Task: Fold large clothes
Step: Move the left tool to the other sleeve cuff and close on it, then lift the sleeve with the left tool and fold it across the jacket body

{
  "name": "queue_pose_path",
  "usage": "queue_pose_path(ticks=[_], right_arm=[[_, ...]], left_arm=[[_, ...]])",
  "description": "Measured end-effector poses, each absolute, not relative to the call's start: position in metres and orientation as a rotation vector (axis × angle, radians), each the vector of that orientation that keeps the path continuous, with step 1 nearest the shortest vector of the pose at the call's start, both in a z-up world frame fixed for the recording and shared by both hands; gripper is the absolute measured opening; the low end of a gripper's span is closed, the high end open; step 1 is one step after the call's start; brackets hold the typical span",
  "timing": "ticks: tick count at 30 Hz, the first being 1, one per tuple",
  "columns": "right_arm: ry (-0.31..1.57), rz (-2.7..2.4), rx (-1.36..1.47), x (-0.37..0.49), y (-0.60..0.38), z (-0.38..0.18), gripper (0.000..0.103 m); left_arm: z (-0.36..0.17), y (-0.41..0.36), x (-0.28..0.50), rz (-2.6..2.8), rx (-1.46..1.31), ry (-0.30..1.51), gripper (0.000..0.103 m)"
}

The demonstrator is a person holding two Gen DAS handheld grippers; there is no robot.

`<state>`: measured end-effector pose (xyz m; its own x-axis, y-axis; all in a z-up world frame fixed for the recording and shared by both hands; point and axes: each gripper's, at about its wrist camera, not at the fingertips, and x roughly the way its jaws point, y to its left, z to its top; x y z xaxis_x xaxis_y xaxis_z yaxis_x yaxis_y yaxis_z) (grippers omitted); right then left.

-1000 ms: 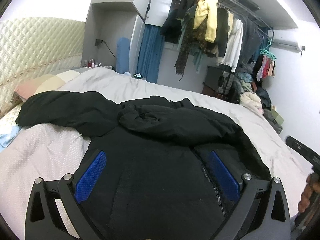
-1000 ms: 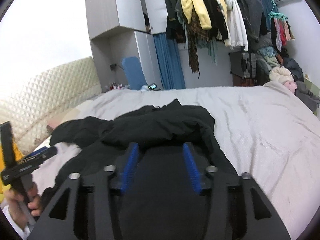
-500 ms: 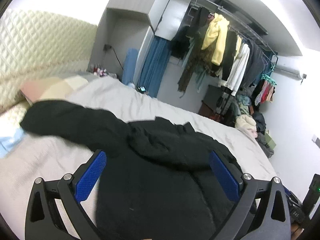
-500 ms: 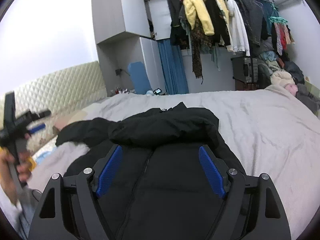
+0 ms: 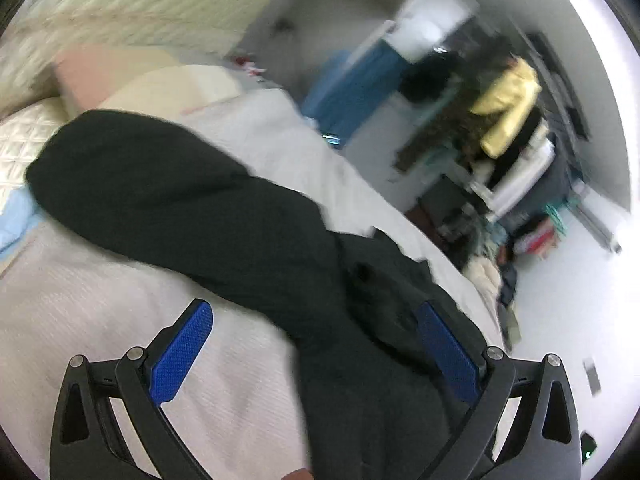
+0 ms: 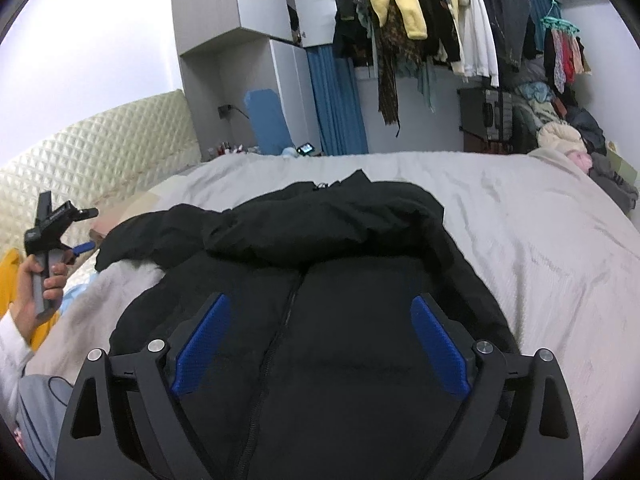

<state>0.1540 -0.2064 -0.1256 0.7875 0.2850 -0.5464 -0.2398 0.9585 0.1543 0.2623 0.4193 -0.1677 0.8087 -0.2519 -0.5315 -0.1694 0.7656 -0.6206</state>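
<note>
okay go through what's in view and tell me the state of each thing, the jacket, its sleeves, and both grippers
Black jacket: front up on the bed, zipped.
Far sleeve: stretched out flat toward the pillows.
Near sleeve: folded across the chest.
Left gripper: open, empty.
Right gripper: open, jaws just widened, gripping nothing.

Home bedroom: bed [image 6: 520, 216] with quilted headboard [image 6: 100, 148], open clothes rail [image 6: 440, 20] full of hanging garments, grey wardrobe [image 6: 224, 40], blue curtain [image 6: 336, 100].

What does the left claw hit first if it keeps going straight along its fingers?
Most likely the outstretched sleeve of the black padded jacket, which crosses the line ahead of the open left claw. The frame is blurred, so depth is uncertain; the pale bedspread under it is close too.
</note>
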Motion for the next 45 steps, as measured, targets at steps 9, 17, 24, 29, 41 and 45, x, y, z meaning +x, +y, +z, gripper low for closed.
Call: queue_pose_path(ticks=[9,17,24,29,41,45], right_arm=[[0.662,0.243,0.098,0.172,-0.196,-0.137,0.092],[0.663,0.194,0.078,0.191,-0.176,-0.141,0.092],[0.679,0.191,0.114,0.199,-0.177,-0.145,0.092],[0.693,0.17,0.125,0.203,-0.18,-0.149,0.092],[0.67,0.171,0.096,0.201,-0.183,-0.146,0.093],[0.662,0.198,0.076,0.196,-0.179,-0.145,0.1]], left_arm=[[-0.243,0.537,0.284,0.111,-0.854,0.665,0.103],[-0.302,0.606,0.291,0.251,-0.98,0.593,0.101],[-0.349,0.643,0.293,0.275,-1.183,0.465,0.101],[-0.346,0.65,0.313,0.287,-1.145,0.461,0.094],[-0.301,0.641,0.322,0.4,-1.072,0.451,0.023],[-0.267,0.636,0.306,0.432,-1.027,0.445,0.008]])
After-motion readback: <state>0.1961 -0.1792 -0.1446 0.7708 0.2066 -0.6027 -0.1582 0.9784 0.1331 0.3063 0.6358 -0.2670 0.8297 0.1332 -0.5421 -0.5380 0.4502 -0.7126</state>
